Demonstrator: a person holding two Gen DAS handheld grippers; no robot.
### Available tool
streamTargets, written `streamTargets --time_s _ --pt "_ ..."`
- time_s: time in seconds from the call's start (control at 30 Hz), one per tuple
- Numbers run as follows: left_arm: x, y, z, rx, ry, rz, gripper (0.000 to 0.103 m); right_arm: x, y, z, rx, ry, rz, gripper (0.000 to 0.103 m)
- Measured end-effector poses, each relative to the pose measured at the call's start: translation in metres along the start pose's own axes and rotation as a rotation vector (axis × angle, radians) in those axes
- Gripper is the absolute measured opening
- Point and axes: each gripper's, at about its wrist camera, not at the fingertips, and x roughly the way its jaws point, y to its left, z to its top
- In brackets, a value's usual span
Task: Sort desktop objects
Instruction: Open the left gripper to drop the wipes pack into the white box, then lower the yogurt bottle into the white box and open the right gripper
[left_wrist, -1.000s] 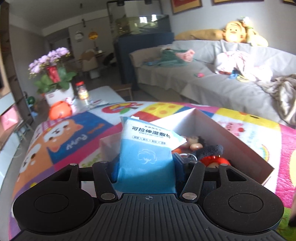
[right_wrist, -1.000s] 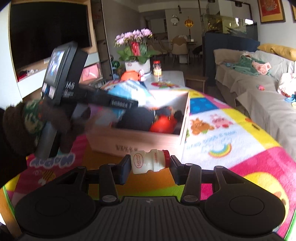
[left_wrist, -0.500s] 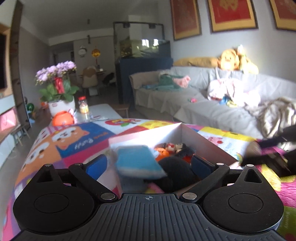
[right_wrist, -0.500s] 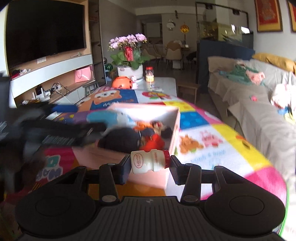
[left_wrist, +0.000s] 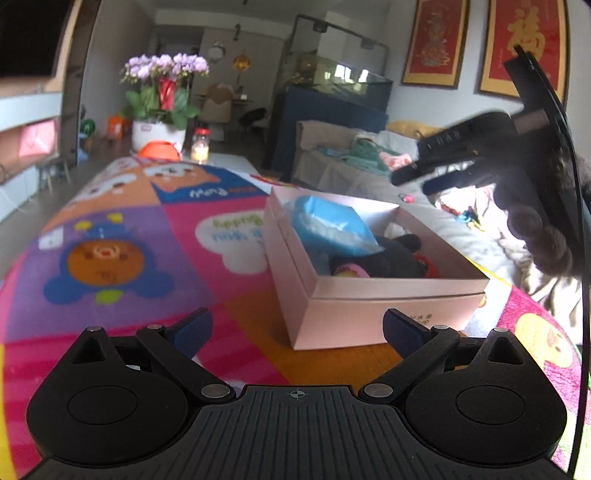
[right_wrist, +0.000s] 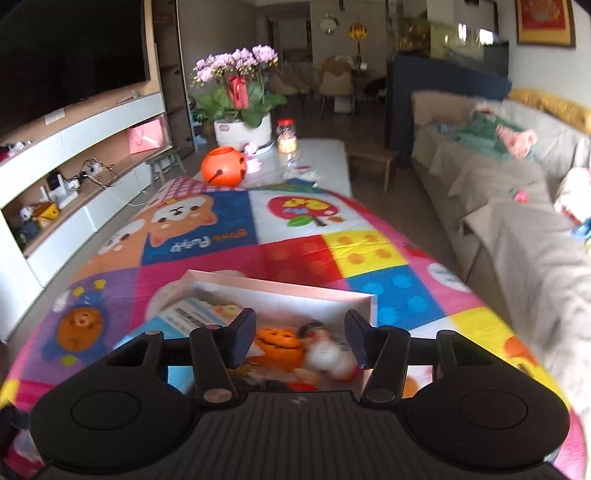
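A pink open box (left_wrist: 369, 306) sits on the colourful mat. Inside lie a blue packet (left_wrist: 332, 229) and dark plush toys (left_wrist: 388, 258). My left gripper (left_wrist: 297, 328) is open and empty, low over the mat in front of the box. My right gripper (right_wrist: 299, 339) is open above the box (right_wrist: 280, 288); below it lie a small white yoghurt bottle (right_wrist: 328, 358), an orange pumpkin toy (right_wrist: 277, 343) and the blue packet (right_wrist: 184, 317). The right gripper also shows in the left wrist view (left_wrist: 436, 173), above the box's right side.
A flower pot (right_wrist: 242, 129), an orange ball-shaped bucket (right_wrist: 223, 170) and a glass jar (right_wrist: 287, 136) stand on the white table beyond the mat. A grey sofa (right_wrist: 509, 206) runs along the right. A TV cabinet (right_wrist: 74, 155) is at left.
My left gripper opened, let the blue packet drop into the box, and pulled back. My right gripper moved over the box and opened; the yoghurt bottle now lies in the box.
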Motion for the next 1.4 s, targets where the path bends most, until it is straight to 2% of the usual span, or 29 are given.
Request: streamTargets --time_s 0.13,0.27,0.4,0.5,0.7,0.8,0.83,0.87,0.97,1.0,1.07,1.17,1.23,1.3,1.4 --pt "0.001 0.004 -0.003 -0.021 -0.007 -0.02 0.101 0.009 0.025 0.004 -0.003 0.046 0.087 0.053" --pt "0.0 0.009 -0.006 -0.049 -0.004 -0.027 0.102 0.023 0.064 0.0 -0.092 0.079 0.122 0.053" --pt "-0.002 0.014 -0.005 -0.07 -0.015 -0.019 0.102 0.041 0.097 -0.017 -0.266 0.137 0.069 0.054" --pt "0.0 0.014 -0.006 -0.074 -0.007 -0.017 0.102 0.041 0.108 -0.028 -0.353 0.115 0.028 0.056" --pt "0.004 0.014 -0.008 -0.073 0.011 -0.006 0.103 0.034 0.104 -0.036 -0.306 0.137 0.075 0.056" --pt "0.007 0.011 -0.01 -0.053 0.035 -0.008 0.103 0.008 0.093 -0.042 -0.243 0.085 0.083 0.057" --pt "0.007 0.008 -0.01 -0.038 0.039 -0.008 0.103 -0.006 0.087 -0.046 -0.227 0.052 0.081 0.061" --pt "0.006 0.004 -0.011 -0.016 0.041 -0.002 0.103 -0.02 0.081 -0.051 -0.208 0.019 0.08 0.07" --pt "0.002 -0.011 -0.016 0.057 0.03 0.042 0.103 -0.061 0.063 -0.076 -0.156 -0.055 0.058 0.088" --pt "0.001 -0.016 -0.018 0.077 0.029 0.06 0.103 -0.072 0.057 -0.087 -0.141 -0.06 0.054 0.09" --pt "-0.002 -0.025 -0.023 0.103 0.047 0.092 0.103 -0.085 0.048 -0.111 -0.121 -0.052 0.039 0.102" --pt "-0.001 -0.036 -0.03 0.106 0.124 0.13 0.103 -0.089 0.04 -0.148 -0.107 -0.021 0.011 0.103" --pt "0.004 -0.041 -0.034 0.111 0.181 0.185 0.103 -0.086 0.04 -0.167 -0.111 -0.015 -0.03 0.103" --pt "0.004 -0.044 -0.035 0.095 0.185 0.265 0.103 -0.08 0.038 -0.181 -0.1 -0.011 -0.056 0.103" --pt "0.002 -0.045 -0.037 0.043 0.177 0.322 0.103 -0.068 0.037 -0.193 -0.071 0.013 -0.081 0.103"
